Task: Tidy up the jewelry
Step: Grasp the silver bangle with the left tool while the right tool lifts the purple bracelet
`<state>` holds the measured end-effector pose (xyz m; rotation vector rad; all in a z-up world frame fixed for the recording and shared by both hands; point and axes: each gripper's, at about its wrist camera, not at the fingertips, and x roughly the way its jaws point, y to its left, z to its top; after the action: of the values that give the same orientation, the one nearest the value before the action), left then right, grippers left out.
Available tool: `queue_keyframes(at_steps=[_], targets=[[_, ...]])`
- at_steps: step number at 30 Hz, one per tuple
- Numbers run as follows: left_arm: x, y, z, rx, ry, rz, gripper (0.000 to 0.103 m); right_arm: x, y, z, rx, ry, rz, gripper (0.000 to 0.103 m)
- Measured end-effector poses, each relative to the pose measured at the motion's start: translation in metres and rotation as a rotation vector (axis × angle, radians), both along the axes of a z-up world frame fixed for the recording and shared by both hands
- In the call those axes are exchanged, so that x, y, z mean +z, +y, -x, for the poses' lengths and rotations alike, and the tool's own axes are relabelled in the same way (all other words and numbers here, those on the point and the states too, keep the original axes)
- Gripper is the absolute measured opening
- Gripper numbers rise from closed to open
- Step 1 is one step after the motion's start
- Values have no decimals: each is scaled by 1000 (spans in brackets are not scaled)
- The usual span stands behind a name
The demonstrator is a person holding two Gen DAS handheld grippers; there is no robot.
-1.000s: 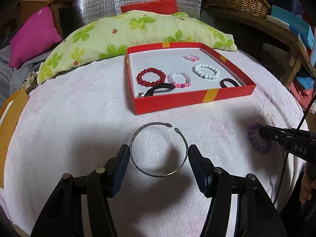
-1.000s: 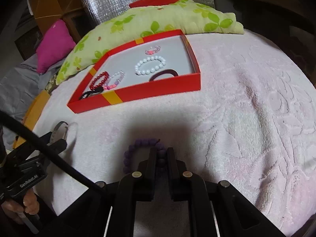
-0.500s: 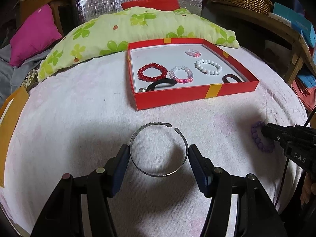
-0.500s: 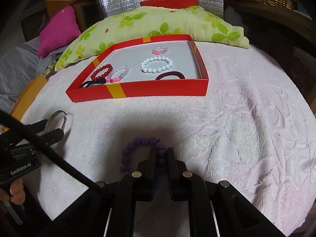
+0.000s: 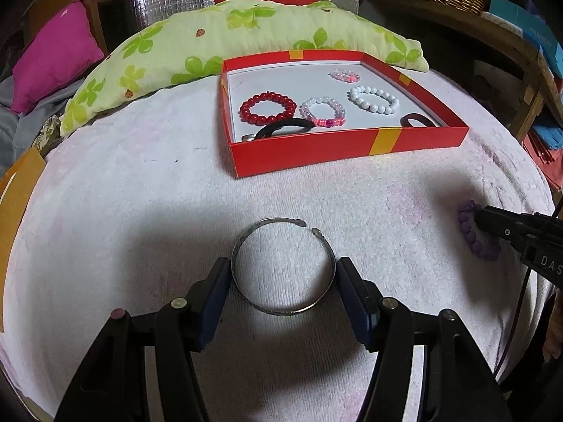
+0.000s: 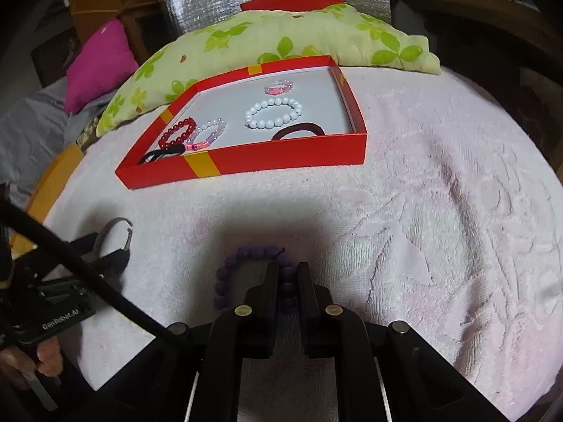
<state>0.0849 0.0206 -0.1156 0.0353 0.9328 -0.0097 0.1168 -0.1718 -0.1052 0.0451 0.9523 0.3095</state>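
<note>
A silver open bangle (image 5: 271, 221) sits between the blue pads (image 5: 216, 288) of my left gripper (image 5: 281, 267), which is shut on its two sides just above the pink blanket. My right gripper (image 6: 286, 267) is shut on a purple bead bracelet (image 6: 225, 270), one side of the loop pinched between its black fingers. The purple bracelet (image 5: 468, 232) and the right gripper (image 5: 480, 214) show at the right edge of the left wrist view. The left gripper (image 6: 112, 242) with the bangle (image 6: 114, 223) shows at the left of the right wrist view.
A red box (image 5: 316, 156) farther back on the blanket holds a red bead bracelet (image 5: 268, 109), a pink-and-clear one (image 5: 323, 112), a white one (image 5: 373, 99), a small pink one (image 5: 345, 76) and two hair ties (image 5: 285, 128). A green flowered pillow (image 5: 246, 45) lies behind it.
Both grips are unchanged. The views sway a little, so the red box shifts slightly in each; the bangle and the purple bracelet stay fixed between their fingers.
</note>
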Motion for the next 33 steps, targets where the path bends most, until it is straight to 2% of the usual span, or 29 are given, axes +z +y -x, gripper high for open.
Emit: queue_keyframes(at_steps=[10, 17, 21, 25, 27, 29, 33], targets=[[-1, 0, -1, -5, 10, 22, 75, 0, -4, -2, -17, 13, -40, 13], [0, 7, 5, -38, 26, 77, 78, 0, -9, -4, -28, 34, -78, 14], [0, 10, 8, -54, 18, 88, 78, 0, -8, -4, -21, 38, -92, 23], [2, 14, 7, -38, 10, 126, 78, 0, -3, -3, -11, 27, -64, 23], [3, 15, 6, -35, 3, 136, 77, 0, -2, -2, -8, 21, -56, 23], [2, 13, 6, -39, -6, 117, 61, 1, -1, -2, -1, 16, -46, 23], [3, 9, 7, -60, -19, 84, 61, 2, -1, 0, 6, 4, -18, 13]])
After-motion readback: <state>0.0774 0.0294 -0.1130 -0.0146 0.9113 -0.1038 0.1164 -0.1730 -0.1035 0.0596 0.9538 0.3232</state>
